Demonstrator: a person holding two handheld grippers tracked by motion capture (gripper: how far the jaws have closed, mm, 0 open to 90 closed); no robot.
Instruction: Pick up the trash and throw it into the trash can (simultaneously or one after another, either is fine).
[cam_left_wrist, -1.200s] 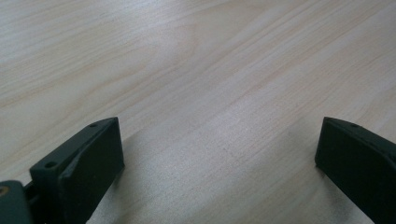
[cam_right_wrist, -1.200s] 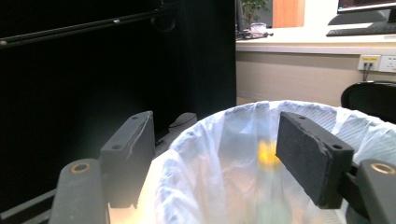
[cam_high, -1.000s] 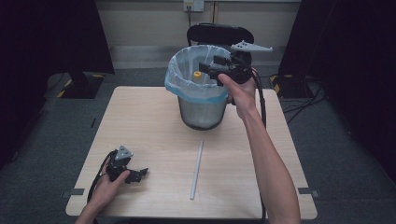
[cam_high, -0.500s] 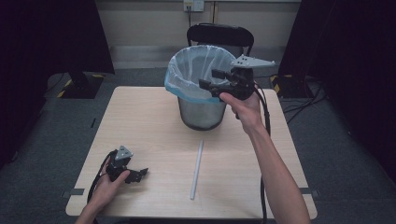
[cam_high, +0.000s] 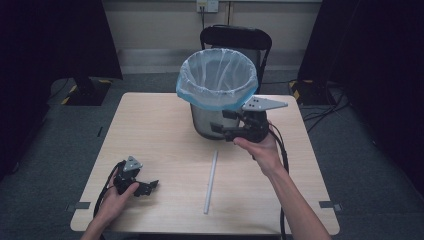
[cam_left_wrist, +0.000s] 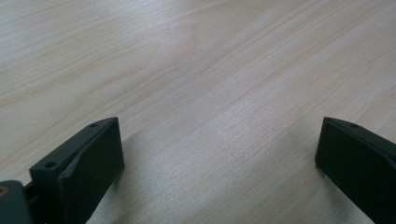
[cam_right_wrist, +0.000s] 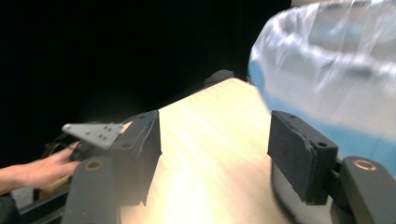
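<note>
With nothing held between its spread, just-closing jaws, the right tool (cam_high: 235, 131) is seen beside the lined waste bin (cam_high: 218, 90), while the white straw (cam_high: 210, 181) in front of the bin remains to be collected and the left tool (cam_high: 145, 186) rests spread on the desk (cam_high: 150, 125).

Pretty clearly a lab or studio-type recording room, not a home; a plain light-wood table (cam_high: 165, 125) is set alone on grey carpet (cam_high: 45, 170), with tape marks (cam_high: 331, 205) stuck to the floor by its corners; dark curtains (cam_high: 380, 60) are hung on both sides, so the space looks screened off; a black chair (cam_high: 235, 37) is parked against the pale back wall under a wall socket (cam_high: 207, 5); cables (cam_high: 327, 107) are trailed across the floor at the right.
</note>
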